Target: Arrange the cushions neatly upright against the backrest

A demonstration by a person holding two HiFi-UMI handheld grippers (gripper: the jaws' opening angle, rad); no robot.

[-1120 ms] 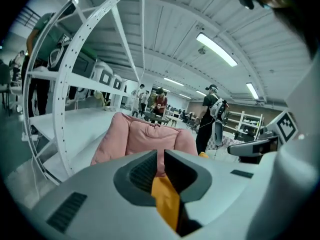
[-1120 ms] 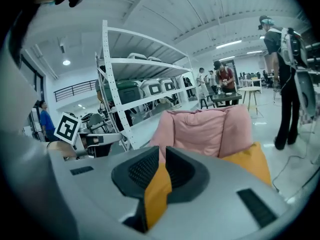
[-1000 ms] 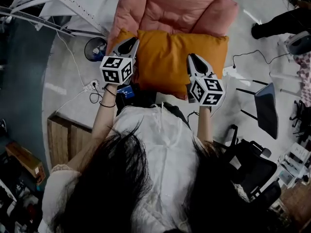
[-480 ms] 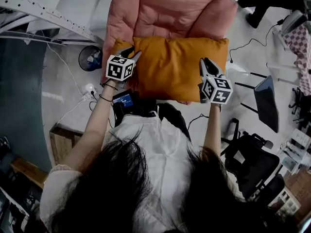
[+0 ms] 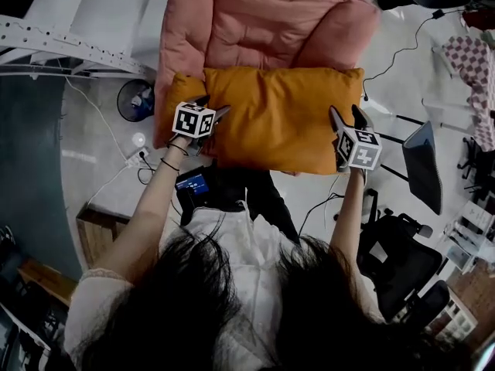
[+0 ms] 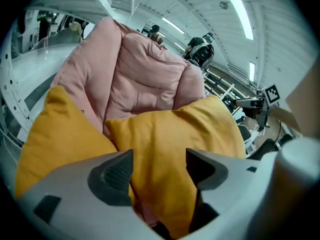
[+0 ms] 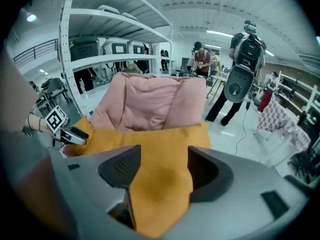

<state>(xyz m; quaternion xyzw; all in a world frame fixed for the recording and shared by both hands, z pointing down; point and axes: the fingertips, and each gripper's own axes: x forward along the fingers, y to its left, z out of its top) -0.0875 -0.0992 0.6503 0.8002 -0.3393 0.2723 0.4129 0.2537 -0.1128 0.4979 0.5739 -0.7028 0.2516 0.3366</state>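
orange cushion (image 5: 278,118): long axis crosswise | left gripper (image 5: 216,107), right gripper (image 5: 346,113): fingers just opened wide, its ends between

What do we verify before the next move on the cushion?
1. Release by left tool: ok; jaws have just been opening and stand apart, with a corner of the orange cushion between them, unpinched.
2. Release by right tool: ok; jaws have just been opening and stand apart, cushion corner between them.
3. Cushion square to pink backrest: ok.
4. Cushion upright against it: cannot tell; far edge meets it, tilt unclear.
5. Identity of orange bulge at left, second cushion or fold: cannot tell.
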